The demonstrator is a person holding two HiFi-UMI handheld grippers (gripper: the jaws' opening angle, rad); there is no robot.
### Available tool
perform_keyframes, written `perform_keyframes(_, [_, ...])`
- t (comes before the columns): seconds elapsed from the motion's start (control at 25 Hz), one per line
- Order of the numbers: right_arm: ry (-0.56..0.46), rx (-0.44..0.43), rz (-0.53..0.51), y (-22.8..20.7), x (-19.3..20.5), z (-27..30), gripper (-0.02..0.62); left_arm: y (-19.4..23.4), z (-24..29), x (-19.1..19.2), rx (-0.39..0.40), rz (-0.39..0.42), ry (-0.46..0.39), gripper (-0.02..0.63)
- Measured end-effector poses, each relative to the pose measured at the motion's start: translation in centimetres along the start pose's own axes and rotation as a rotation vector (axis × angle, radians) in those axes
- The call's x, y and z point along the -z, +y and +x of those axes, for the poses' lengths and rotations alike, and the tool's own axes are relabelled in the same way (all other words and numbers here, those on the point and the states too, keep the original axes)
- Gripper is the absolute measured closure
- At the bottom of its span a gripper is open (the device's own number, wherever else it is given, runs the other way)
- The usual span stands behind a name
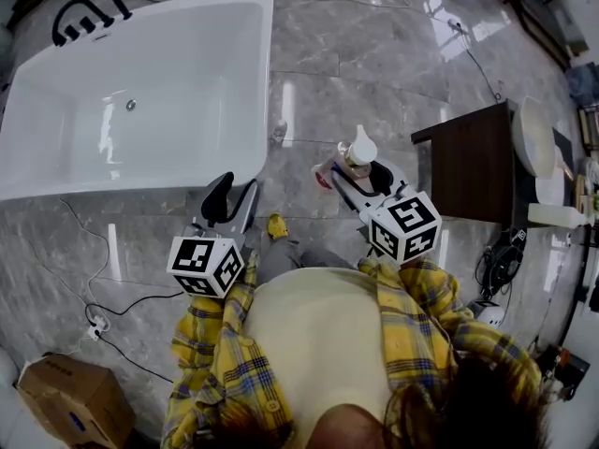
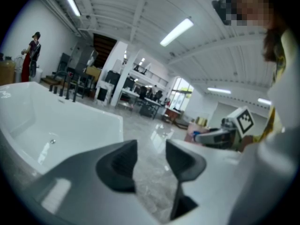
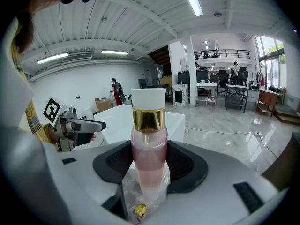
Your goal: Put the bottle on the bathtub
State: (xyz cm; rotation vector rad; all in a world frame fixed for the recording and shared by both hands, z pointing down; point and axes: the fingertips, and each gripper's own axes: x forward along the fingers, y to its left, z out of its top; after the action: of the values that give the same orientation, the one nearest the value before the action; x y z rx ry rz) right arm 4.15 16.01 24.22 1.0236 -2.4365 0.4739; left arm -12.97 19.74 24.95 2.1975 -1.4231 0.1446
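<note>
A clear bottle (image 3: 148, 161) of pink liquid, with a gold collar and white cap, stands upright between the black pads of my right gripper (image 3: 149, 165), which is shut on it. From above, the bottle (image 1: 353, 156) shows over the marble floor, right of the white bathtub (image 1: 140, 92). My left gripper (image 1: 225, 204) is held near the tub's near right corner. Its jaws (image 2: 149, 163) stand slightly apart with nothing between them. The bathtub (image 2: 56, 125) fills the left of the left gripper view, and its corner (image 3: 171, 121) shows behind the bottle.
A dark wooden cabinet (image 1: 477, 162) stands on the right with a white basin (image 1: 533, 137) and a white bottle (image 1: 560, 216) beyond it. Cables (image 1: 103, 316) trail over the floor at the lower left beside a cardboard box (image 1: 75, 400). A person (image 3: 115, 90) stands far off.
</note>
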Motion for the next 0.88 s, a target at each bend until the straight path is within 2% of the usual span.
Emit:
perform_keyframes(0.32, [-0.011,-0.017,-0.033,-1.5,-2.0,1.8,0.376,1.1,2.0,-0.6,-0.002,0.004,0.009,0.422])
perform_keyframes(0.56, [-0.015,-0.015,-0.040,-5.0,-2.8,3.5,0.374,0.4,5.1,-1.6,0.000,0.007,-0.001,0.425])
perform_keyframes(0.88, [0.013,-0.093,-0.064,-9.8,-5.0,7.5,0.376,1.0,11.5,-4.3,-0.041,-0.012,-0.011,0.440])
